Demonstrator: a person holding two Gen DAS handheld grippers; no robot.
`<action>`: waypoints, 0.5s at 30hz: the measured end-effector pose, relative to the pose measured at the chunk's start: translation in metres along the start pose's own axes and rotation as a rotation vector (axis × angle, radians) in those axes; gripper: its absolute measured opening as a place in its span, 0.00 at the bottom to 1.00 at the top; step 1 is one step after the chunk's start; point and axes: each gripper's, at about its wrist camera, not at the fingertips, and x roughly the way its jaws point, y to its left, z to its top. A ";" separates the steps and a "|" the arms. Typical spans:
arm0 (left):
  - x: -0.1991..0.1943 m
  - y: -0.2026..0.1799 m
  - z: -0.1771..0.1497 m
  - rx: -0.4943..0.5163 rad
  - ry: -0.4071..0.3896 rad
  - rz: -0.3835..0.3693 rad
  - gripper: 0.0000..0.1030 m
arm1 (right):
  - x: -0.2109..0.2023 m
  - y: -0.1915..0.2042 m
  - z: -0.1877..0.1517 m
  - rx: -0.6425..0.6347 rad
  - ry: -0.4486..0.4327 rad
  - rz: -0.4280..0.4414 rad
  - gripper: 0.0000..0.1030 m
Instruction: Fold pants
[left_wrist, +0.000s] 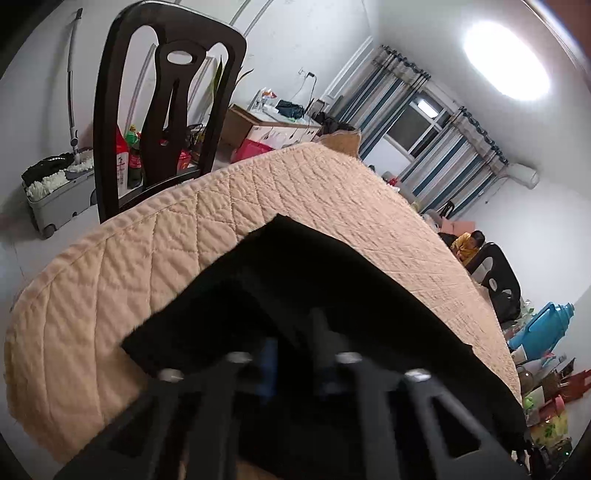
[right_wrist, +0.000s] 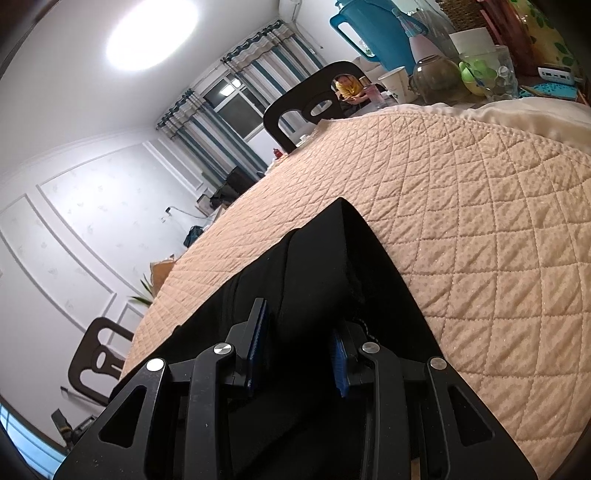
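Black pants (left_wrist: 332, 280) lie on a quilted beige table cover (left_wrist: 147, 266). In the left wrist view my left gripper (left_wrist: 295, 354) sits low over the pants; its blue-padded fingers are blurred and dark against the cloth, with a gap between them. In the right wrist view my right gripper (right_wrist: 299, 354) has a raised fold of the black pants (right_wrist: 314, 280) between its blue pads (right_wrist: 258, 343). The jaws stand apart with the bulging cloth filling the gap.
A dark wooden chair (left_wrist: 162, 110) stands at the far table edge. Another chair (right_wrist: 314, 103) stands at the far end, with a person in yellow (right_wrist: 347, 86) behind it. A blue jug (right_wrist: 373, 33), glass jars and cups (right_wrist: 480, 74) crowd the table's right end.
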 end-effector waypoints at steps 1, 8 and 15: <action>0.002 0.001 0.002 0.001 0.007 -0.004 0.05 | 0.000 0.000 0.001 -0.004 -0.002 -0.002 0.23; -0.030 -0.012 0.018 0.048 -0.013 -0.096 0.04 | -0.023 0.014 0.012 0.005 -0.033 0.045 0.13; -0.056 0.000 0.022 0.067 -0.025 -0.122 0.04 | -0.058 0.000 0.005 0.037 -0.063 0.000 0.12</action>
